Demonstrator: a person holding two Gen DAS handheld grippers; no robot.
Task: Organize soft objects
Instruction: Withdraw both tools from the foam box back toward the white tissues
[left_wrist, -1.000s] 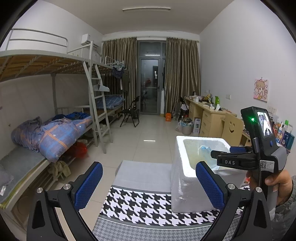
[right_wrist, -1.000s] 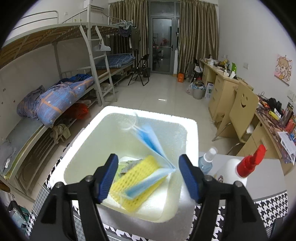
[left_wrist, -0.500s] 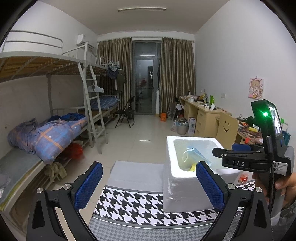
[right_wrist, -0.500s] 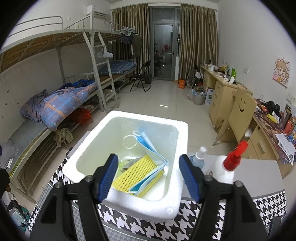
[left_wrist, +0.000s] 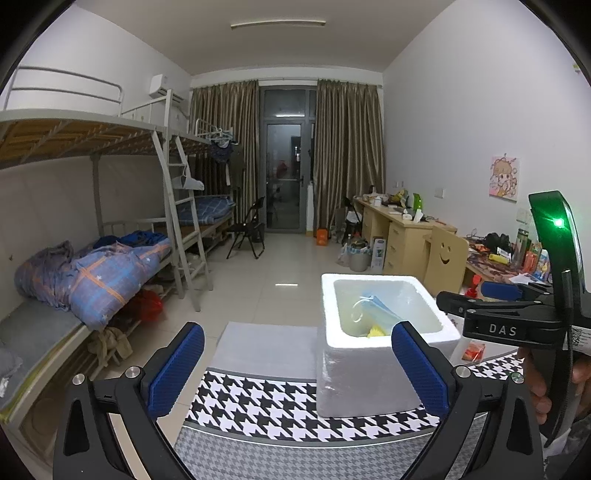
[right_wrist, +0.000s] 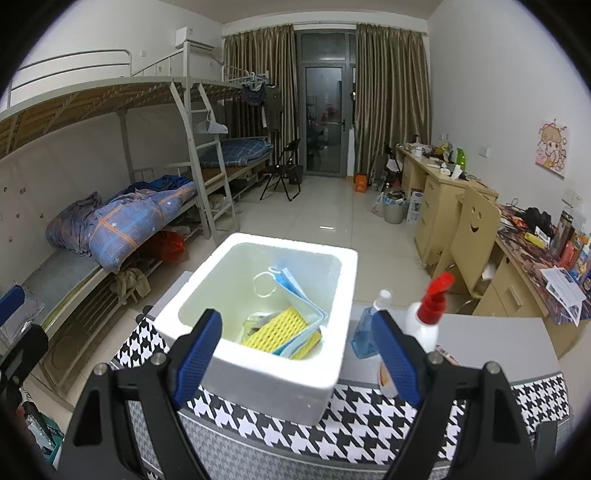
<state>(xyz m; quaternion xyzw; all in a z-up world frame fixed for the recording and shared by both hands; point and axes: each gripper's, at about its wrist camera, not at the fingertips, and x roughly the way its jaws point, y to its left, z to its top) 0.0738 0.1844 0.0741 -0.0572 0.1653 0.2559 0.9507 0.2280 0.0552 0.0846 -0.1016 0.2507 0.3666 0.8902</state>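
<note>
The blue face masks (right_wrist: 295, 291) and the yellow sponge (right_wrist: 275, 328) lie together inside the white foam box (right_wrist: 255, 373), which stands on the houndstooth cloth (right_wrist: 369, 417) at the table's edge. Just to the right of the box stand a blue-liquid bottle (right_wrist: 364, 332) and a white spray bottle with a red trigger (right_wrist: 430, 310), the latter partly behind a finger of the right gripper (right_wrist: 295, 350). Both the right gripper and the left gripper (left_wrist: 295, 369) are spread wide and hold nothing, hovering on the near side of the box.
</note>
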